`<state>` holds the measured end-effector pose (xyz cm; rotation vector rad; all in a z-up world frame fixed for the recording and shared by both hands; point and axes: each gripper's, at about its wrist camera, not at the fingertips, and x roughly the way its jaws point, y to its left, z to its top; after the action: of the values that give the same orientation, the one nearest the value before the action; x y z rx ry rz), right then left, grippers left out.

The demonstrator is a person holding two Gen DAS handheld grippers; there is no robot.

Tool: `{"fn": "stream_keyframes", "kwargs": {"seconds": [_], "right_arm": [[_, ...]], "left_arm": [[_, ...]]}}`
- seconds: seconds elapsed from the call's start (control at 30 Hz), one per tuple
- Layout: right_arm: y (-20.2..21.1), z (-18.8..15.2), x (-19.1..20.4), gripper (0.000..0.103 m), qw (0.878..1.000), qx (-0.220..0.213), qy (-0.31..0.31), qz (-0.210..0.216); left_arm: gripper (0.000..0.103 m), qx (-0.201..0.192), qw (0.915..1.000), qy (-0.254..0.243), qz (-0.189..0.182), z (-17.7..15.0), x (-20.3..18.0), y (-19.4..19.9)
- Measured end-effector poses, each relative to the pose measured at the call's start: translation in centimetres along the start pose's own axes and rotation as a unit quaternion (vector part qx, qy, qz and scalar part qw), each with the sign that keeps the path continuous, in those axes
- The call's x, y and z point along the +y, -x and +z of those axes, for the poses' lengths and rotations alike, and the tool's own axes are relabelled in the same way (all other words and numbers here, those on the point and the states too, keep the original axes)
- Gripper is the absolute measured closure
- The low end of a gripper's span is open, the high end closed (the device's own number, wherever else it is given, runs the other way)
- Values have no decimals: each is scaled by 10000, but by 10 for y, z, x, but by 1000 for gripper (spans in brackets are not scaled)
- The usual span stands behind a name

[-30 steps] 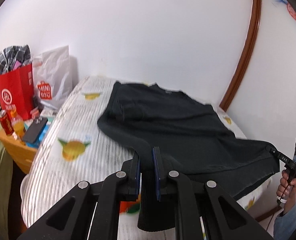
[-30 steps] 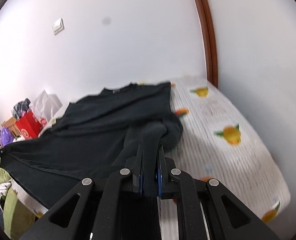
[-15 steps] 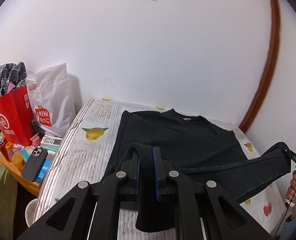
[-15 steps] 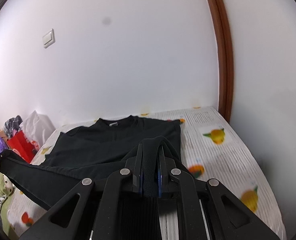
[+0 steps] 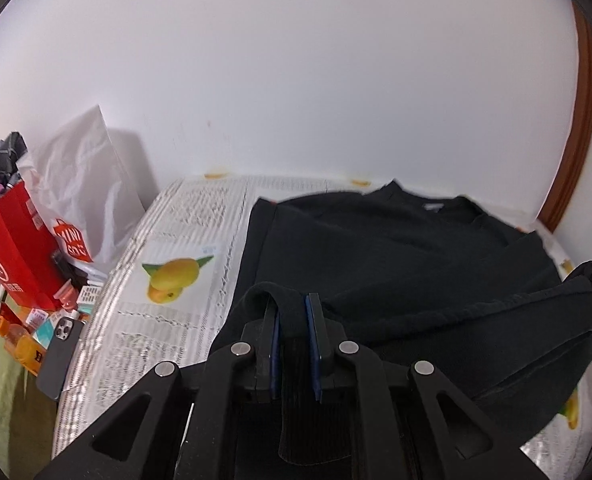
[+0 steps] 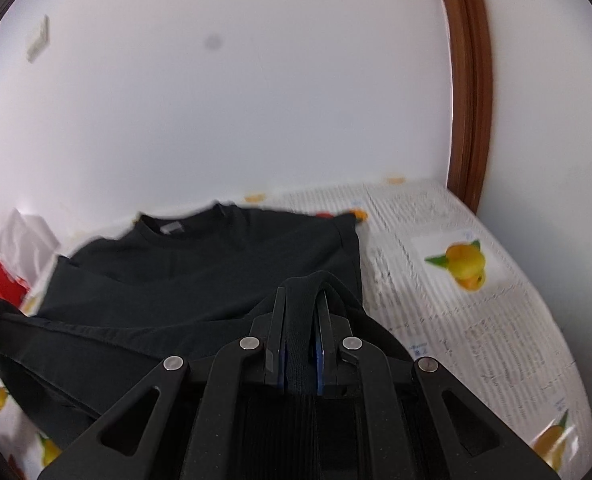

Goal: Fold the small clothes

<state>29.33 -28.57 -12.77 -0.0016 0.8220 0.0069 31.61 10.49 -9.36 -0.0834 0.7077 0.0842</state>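
The bed (image 5: 183,240) with its fruit-print cover carries the black sweater (image 5: 396,256), collar toward the wall. Over the last second its lower hem has been carried up and forward over the body, so the bottom-to-top fold looks about halfway through. The left tool (image 5: 291,320) is clamped on one hem corner and the right tool (image 6: 300,316) on the other, the hem stretched taut between them above the cloth.
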Motion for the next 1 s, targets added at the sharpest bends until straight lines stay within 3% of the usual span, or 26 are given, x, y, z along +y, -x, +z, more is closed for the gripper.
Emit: {"fn": "stream_keyframes", "kwargs": {"seconds": [0.3, 0.43, 0.47, 0.53, 0.57, 0.73, 0.87, 1.0], "right_arm": [[-20, -7, -1, 88, 9988, 476, 119, -54], [9, -12, -4, 74, 9980, 550, 303, 68], [18, -13, -6, 71, 9981, 524, 328, 67], [38, -19, -15, 57, 9984, 469, 315, 64], [45, -23, -20, 55, 9984, 474, 310, 38], [60, -56, -45, 44, 9968, 755, 157, -208], [43, -74, -54, 44, 9946, 1021, -87, -155], [25, -77, -58, 44, 9920, 1129, -557, 87]], "left_arm": [[86, 367, 9993, 97, -23, -4, 3, -22], [79, 440, 9989, 52, -123, -5, 5, -12], [75, 443, 9989, 37, -165, -7, 7, -7], [59, 384, 9990, -13, -212, -11, 12, 4], [48, 334, 9993, -43, -165, -15, 15, 10], [46, 403, 9981, 340, -309, -39, 50, 30], [40, 886, 9928, 640, -493, -66, 72, 17], [40, 1034, 9888, 850, -662, -75, 78, 5]]}}
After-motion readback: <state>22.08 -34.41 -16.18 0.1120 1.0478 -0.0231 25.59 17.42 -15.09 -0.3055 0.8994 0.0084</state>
